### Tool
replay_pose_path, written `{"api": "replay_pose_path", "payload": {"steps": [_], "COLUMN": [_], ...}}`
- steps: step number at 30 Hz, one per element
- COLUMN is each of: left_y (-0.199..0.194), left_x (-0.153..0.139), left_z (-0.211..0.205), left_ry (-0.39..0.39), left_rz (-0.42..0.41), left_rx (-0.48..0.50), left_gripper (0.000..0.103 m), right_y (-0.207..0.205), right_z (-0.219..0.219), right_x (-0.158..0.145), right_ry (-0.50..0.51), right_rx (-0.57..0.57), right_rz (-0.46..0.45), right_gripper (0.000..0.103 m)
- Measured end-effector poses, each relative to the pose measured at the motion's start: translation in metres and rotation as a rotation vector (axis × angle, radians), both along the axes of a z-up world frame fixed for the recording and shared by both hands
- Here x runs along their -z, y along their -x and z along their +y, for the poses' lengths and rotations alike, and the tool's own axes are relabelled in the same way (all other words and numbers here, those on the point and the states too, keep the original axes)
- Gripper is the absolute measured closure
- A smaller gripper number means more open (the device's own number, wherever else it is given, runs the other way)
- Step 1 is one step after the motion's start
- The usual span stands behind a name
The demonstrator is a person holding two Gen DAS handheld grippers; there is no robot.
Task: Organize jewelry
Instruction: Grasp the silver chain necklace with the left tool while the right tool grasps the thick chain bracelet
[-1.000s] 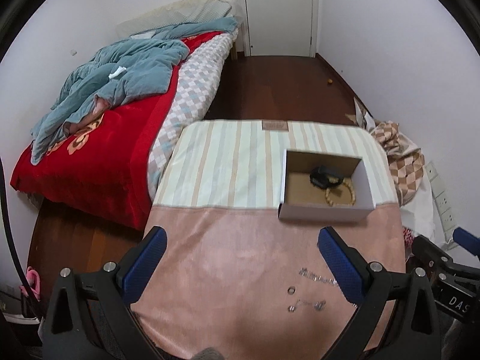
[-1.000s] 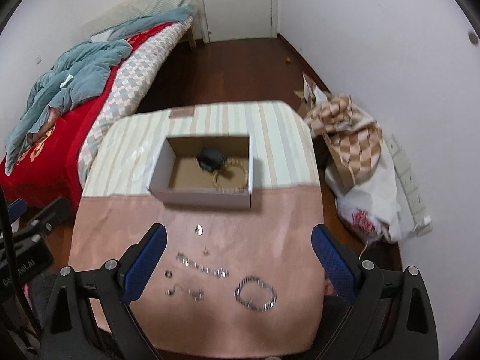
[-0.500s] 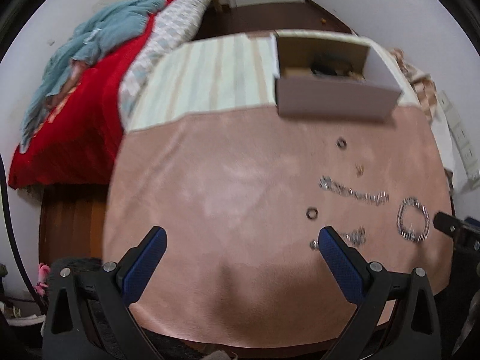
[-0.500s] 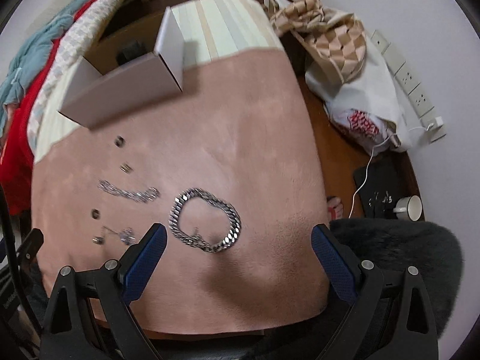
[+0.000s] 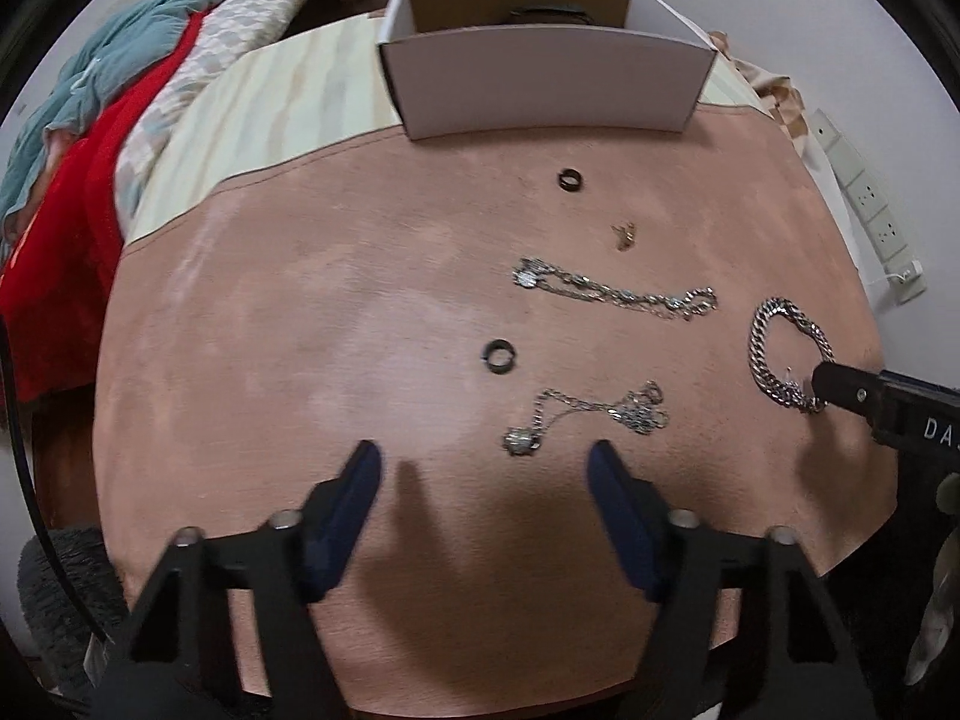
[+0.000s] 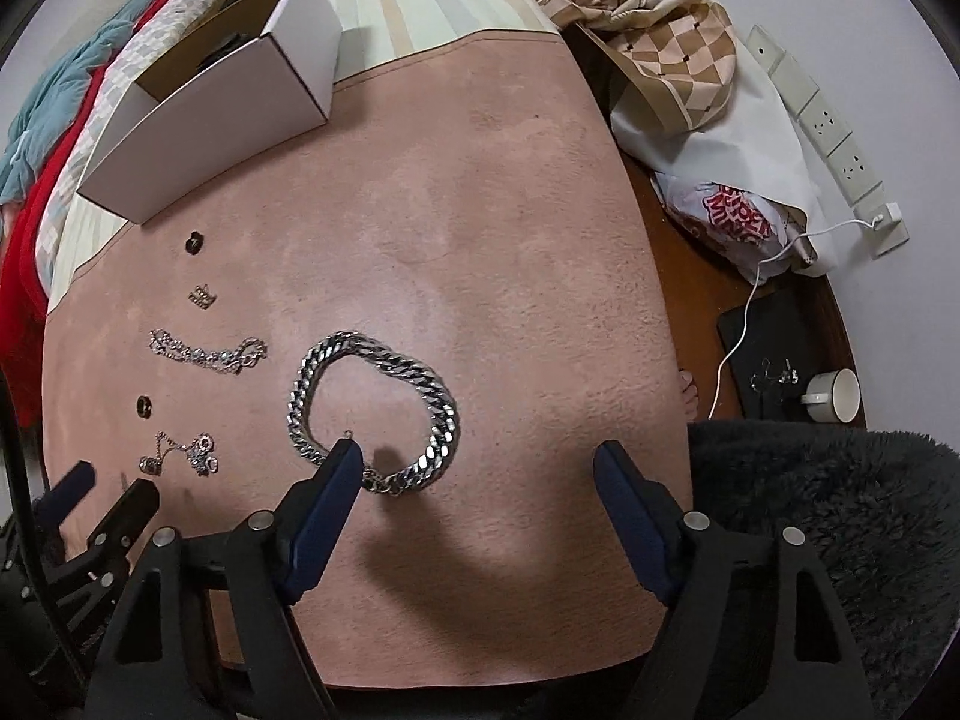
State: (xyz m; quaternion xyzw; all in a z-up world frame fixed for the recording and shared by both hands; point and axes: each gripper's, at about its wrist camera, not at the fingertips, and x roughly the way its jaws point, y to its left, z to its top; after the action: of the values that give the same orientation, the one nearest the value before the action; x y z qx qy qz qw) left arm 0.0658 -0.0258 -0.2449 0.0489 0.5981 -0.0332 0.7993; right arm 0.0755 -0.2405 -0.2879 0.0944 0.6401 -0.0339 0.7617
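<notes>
Jewelry lies on a pink table mat (image 5: 270,360). My left gripper (image 5: 480,462) points down at the mat with its jaws closing and nothing pressed between them; a thin pendant necklace (image 5: 576,414) lies just ahead of its tips. My right gripper (image 6: 477,450) hangs over a thick silver chain bracelet (image 6: 372,408). Its jaws are closing, the left finger covers the bracelet's near edge, and the pads do not press on it. Two dark rings (image 5: 570,180) (image 5: 501,355), a small gold charm (image 5: 624,235) and a long silver chain (image 5: 618,291) lie apart. An open white box (image 5: 549,78) stands behind them.
A bed with a red cover (image 5: 54,228) runs along the left. Right of the table are a checked bag (image 6: 672,48), a white plastic bag (image 6: 738,228), wall sockets (image 6: 834,120) and a mug (image 6: 834,396). Dark fluffy fabric (image 6: 840,528) lies at the near right edge.
Both grippers have dropped close to the mat and tipped downward, so the jewelry looks much larger. Both pairs of fingers stand closer together, the left pair much more.
</notes>
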Motion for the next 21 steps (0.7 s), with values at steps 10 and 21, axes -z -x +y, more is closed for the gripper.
{"api": "replay_pose_path", "payload": {"steps": [10, 21], "left_y": [-0.0055, -0.0073], "left_x": [0.0081, 0.0079], "left_z": [-0.007, -0.0077], "left_ry": [0.02, 0.051], "left_rz": [0.027, 0.024], "left_rx": [0.019, 0.021], "left_gripper": [0.072, 0.095], "right_y": [-0.001, 0.0001], "right_z": [-0.0016, -0.0024], "right_x": [-0.0007, -0.0022], "right_ry": [0.006, 0.011], "right_rx": [0.007, 0.0], "right_rz": [0.0, 0.0], "right_gripper": [0.022, 0.023]}}
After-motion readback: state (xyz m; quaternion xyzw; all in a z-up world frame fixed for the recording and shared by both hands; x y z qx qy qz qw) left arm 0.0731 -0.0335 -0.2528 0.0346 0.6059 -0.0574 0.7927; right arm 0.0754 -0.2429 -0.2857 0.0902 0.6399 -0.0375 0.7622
